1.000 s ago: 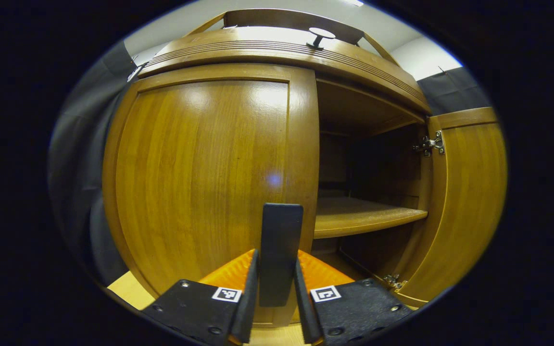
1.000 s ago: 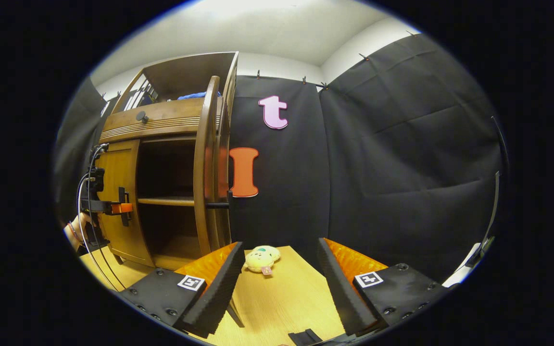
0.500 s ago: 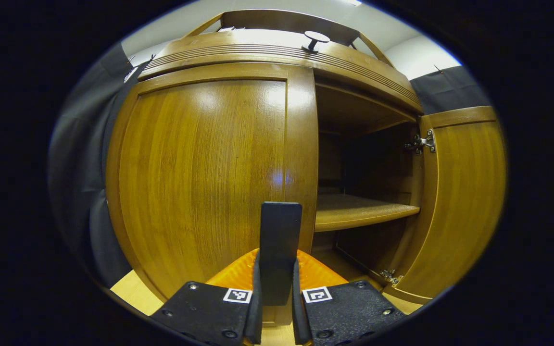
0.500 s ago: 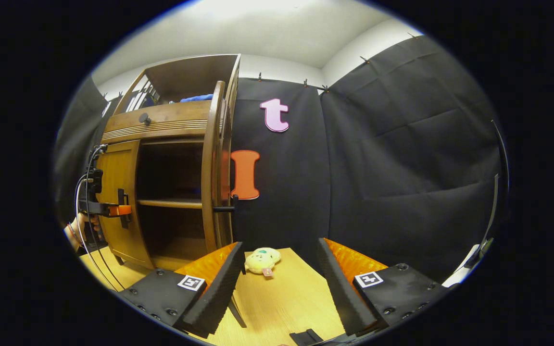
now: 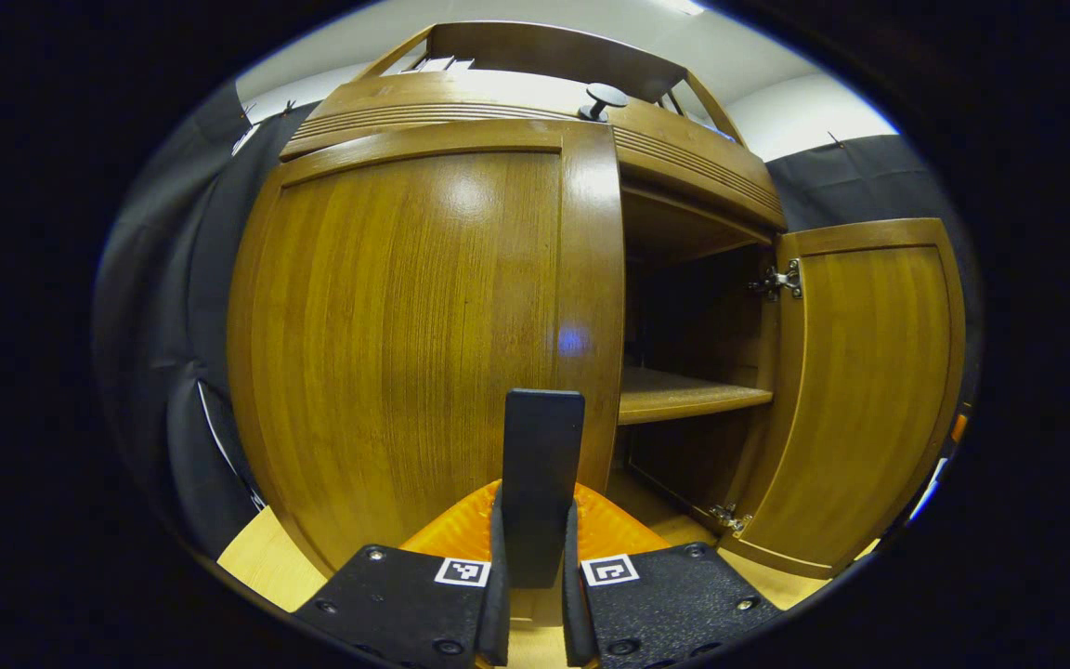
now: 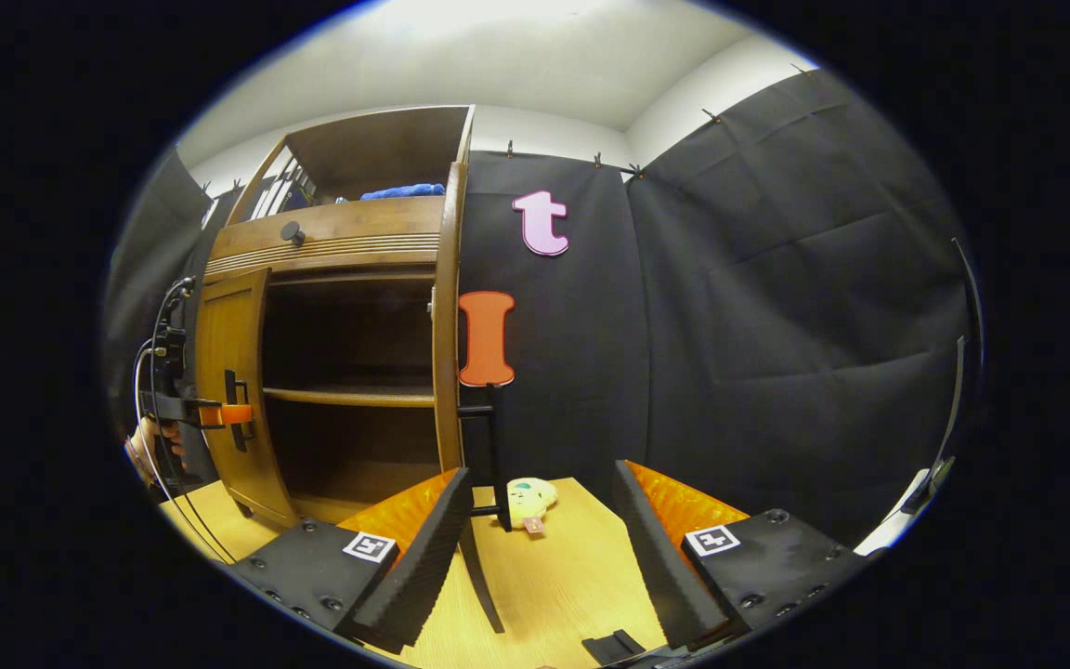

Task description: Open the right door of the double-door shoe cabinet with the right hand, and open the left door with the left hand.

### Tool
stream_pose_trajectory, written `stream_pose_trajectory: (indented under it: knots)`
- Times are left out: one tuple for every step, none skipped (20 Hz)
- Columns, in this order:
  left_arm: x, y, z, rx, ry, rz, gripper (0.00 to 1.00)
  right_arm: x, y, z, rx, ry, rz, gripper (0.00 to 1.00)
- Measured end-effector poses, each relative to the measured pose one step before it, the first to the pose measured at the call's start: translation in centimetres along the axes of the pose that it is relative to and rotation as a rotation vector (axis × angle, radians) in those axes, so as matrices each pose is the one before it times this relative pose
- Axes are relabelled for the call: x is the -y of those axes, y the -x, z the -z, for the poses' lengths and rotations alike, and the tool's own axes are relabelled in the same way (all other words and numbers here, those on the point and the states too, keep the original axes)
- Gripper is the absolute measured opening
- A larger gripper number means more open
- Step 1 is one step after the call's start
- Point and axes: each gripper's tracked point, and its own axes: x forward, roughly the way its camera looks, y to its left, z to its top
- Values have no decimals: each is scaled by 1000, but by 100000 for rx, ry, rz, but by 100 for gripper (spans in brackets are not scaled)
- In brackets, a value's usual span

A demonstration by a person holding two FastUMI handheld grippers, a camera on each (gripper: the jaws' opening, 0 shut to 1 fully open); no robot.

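A black-curtained booth holds a wooden double-door shoe cabinet (image 5: 535, 102) standing on a pale wooden floor (image 5: 261, 567).

Left gripper view: the left gripper (image 5: 535, 557) has its two fingers pressed against the sides of the flat dark handle (image 5: 540, 474) of the left door (image 5: 414, 334), which stands slightly ajar from the cabinet front. The right door (image 5: 860, 390) hangs wide open on its metal hinges (image 5: 781, 279), baring a shelf (image 5: 684, 395) inside.

Right gripper view: the right gripper (image 6: 540, 539) hangs well clear of the cabinet, fingers spread apart with nothing between them. The right door (image 6: 447, 325) shows edge-on, its handle (image 6: 495, 455) jutting out. A small yellow plush toy (image 6: 530, 492) lies on the floor beyond. Far left, the left gripper (image 6: 219, 413) grips the left door's handle.
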Motion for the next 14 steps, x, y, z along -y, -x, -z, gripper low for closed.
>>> stream_pose_trajectory:
  knots:
    - [-49, 670, 37, 9, 169, 978, 22, -587, 152, -290, 502, 350, -488, 98]
    - [-147, 611, 5, -131, -93, 771, 23, -698, 82, -290, 522, 370, -653, 100]
    - [-123, 662, -27, -58, -416, 990, 23, -528, 131, -253, 510, 470, -732, 98]
    - [52, 424, -130, 28, -585, 1118, 23, -529, 127, -164, 486, 615, -670, 93]
    - [-52, 383, -83, 157, -107, 978, 24, -554, 153, -162, 362, 700, -684, 98]
    - [-273, 713, 91, 126, 354, 672, 24, -535, 133, 74, 243, 546, -645, 98]
    - [-226, 847, 63, 32, 238, 430, 23, -525, -1, -1, 22, 371, -738, 98]
    - [-120, 625, 12, 431, 474, 271, 23, -512, -39, 93, -214, 45, -607, 93]
    - [-165, 560, -3, 257, 527, 279, 23, -432, 45, 109, -393, -285, -684, 98]
    - [-184, 368, -3, 280, 683, 288, 22, -492, -46, 113, -385, -556, -758, 93]
    - [-219, 501, -17, -62, 520, 244, 22, -413, -37, 98, -410, -722, -622, 95]
    - [-262, 296, -74, -105, 157, 174, 23, -341, -40, -3, -437, -701, -484, 98]
    - [-306, 590, -83, -33, 19, 95, 23, -333, -10, 72, -345, -622, -298, 100]
    - [-117, 659, -10, 25, -81, 127, 22, -159, -81, -22, -124, -473, -84, 94]
